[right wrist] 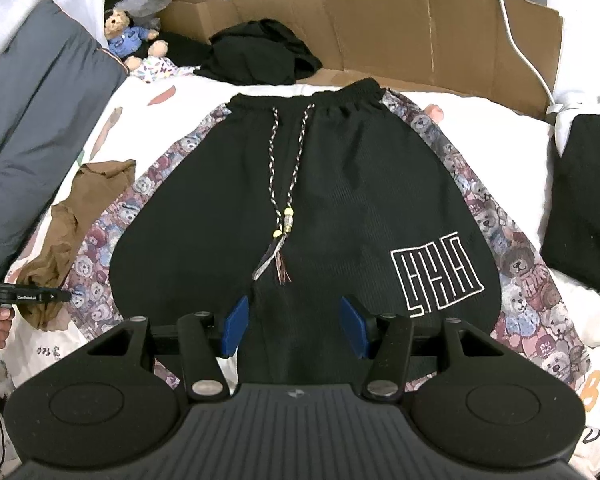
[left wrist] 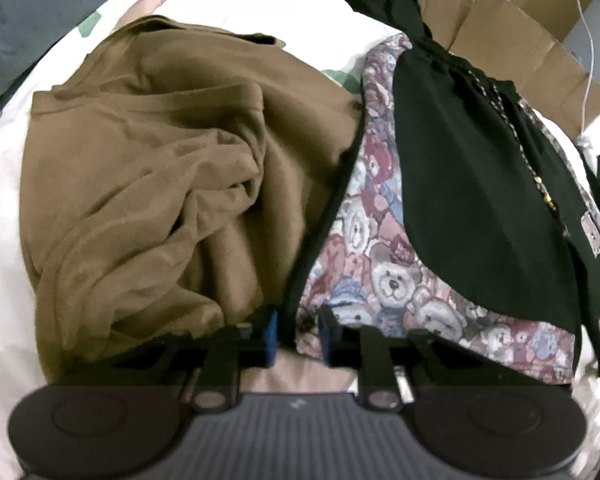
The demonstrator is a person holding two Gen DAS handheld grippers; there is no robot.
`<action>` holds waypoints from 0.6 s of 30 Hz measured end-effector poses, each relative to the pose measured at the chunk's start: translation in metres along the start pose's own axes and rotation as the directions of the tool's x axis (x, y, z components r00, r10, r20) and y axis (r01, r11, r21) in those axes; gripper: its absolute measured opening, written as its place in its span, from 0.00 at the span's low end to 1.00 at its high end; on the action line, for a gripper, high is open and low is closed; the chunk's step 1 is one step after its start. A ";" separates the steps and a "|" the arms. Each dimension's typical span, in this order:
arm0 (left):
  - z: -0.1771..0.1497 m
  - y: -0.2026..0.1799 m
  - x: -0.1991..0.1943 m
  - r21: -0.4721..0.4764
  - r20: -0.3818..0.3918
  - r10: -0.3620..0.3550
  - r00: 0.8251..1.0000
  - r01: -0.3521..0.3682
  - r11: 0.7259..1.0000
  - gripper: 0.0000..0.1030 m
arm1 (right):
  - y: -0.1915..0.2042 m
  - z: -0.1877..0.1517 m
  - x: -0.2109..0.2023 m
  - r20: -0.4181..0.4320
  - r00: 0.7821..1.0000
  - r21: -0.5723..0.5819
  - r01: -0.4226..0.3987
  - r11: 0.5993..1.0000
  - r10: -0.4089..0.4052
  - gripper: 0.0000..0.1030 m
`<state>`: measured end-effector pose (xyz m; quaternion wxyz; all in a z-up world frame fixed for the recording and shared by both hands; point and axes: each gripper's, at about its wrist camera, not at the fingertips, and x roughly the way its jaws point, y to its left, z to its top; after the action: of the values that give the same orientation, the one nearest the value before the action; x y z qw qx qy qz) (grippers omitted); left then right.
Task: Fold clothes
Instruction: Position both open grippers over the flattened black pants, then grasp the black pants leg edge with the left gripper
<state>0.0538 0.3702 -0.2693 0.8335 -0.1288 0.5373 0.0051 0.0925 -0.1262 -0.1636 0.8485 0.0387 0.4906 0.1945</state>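
Black shorts (right wrist: 340, 200) with teddy-bear print side panels (right wrist: 524, 280) and a braided drawstring (right wrist: 288, 184) lie flat on the white bed, waistband at the far end. My right gripper (right wrist: 296, 326) is open, hovering over the near hem at the crotch seam. My left gripper (left wrist: 298, 332) is at the shorts' left hem corner (left wrist: 380, 280), its blue pads a small gap apart with the black edge of the hem between them. I cannot tell whether it pinches the cloth. A crumpled brown garment (left wrist: 160, 184) lies left of the shorts.
A folded black garment (right wrist: 588, 208) lies at the right. A black pile (right wrist: 260, 52) and flattened cardboard (right wrist: 420, 28) sit at the far edge. A grey pillow (right wrist: 40, 132) and a teddy bear (right wrist: 128, 32) are at the left. A white cable (right wrist: 520, 40) hangs at the back.
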 end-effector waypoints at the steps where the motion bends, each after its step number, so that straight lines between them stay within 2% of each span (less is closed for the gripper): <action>1: 0.000 0.001 -0.002 -0.005 0.004 -0.005 1.000 0.005 1.000 0.17 | 0.000 0.000 -0.002 0.006 1.000 0.002 -0.001 1.000 0.001 0.54; 3: 0.001 0.001 -0.008 -0.015 0.014 -0.030 0.999 0.030 0.999 0.08 | -0.001 0.001 -0.006 0.017 1.000 0.005 -0.011 1.000 0.011 0.54; 9: 0.005 -0.003 -0.023 -0.056 0.020 -0.100 0.995 0.101 0.993 0.06 | 0.002 0.001 -0.010 0.031 0.999 -0.002 -0.037 0.999 0.037 0.54; 14: 0.012 -0.017 -0.032 -0.069 0.034 -0.173 0.984 0.175 0.982 0.06 | 0.001 -0.001 -0.006 0.015 0.999 -0.011 -0.042 0.999 0.042 0.54; 18: 0.020 -0.045 -0.032 0.042 -0.012 -0.190 0.982 0.190 0.981 0.06 | 0.002 -0.002 -0.001 0.000 1.000 -0.032 -0.031 0.999 0.031 0.54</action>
<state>0.0644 0.3356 -0.2232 0.8306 -0.1613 0.5260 -0.0866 0.0900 -0.1253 -0.1637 0.8461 0.0326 0.4866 0.2153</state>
